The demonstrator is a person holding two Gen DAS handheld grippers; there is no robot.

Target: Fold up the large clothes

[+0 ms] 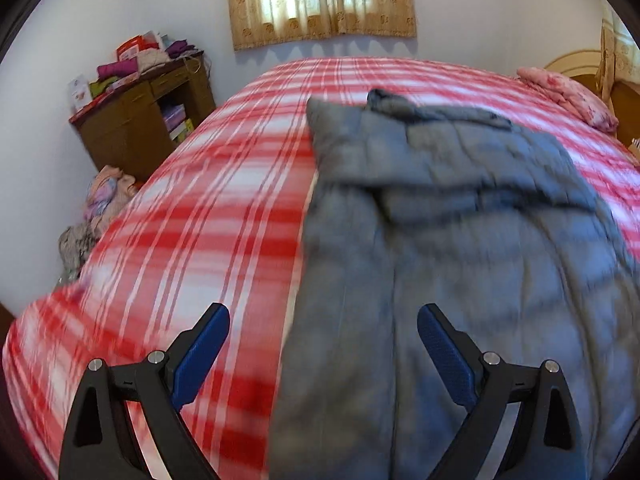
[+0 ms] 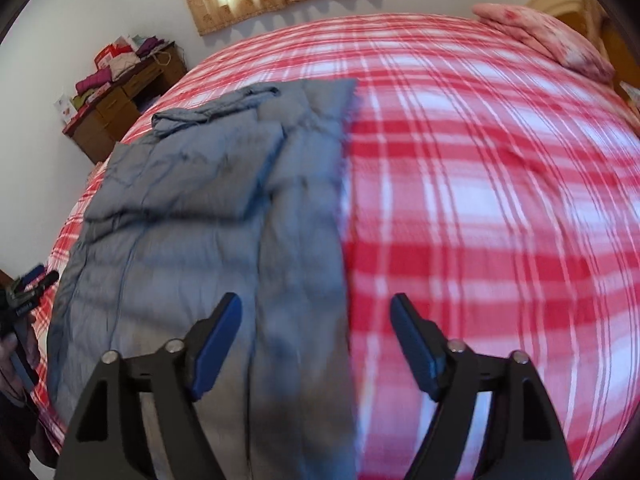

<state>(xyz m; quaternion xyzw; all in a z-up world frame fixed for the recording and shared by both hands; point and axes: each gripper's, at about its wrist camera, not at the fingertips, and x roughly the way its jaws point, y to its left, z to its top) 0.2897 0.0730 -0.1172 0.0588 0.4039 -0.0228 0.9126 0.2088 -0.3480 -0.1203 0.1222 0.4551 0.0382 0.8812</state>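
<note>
Near end of grey padded garment [image 1: 460,248] cut off by bottom edge; plaid bedspread [image 2: 480,208] motion-smeared.

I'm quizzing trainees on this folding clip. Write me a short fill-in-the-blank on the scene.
1. The grey garment lies on a red-and-white ____ bedspread.
2. Both the left gripper and the right gripper are ____.
3. The window's ____ are drawn.

Missing words: plaid; open; curtains

Home bedrm: bed [image 1: 192,208], curtains [image 1: 320,0]
</note>
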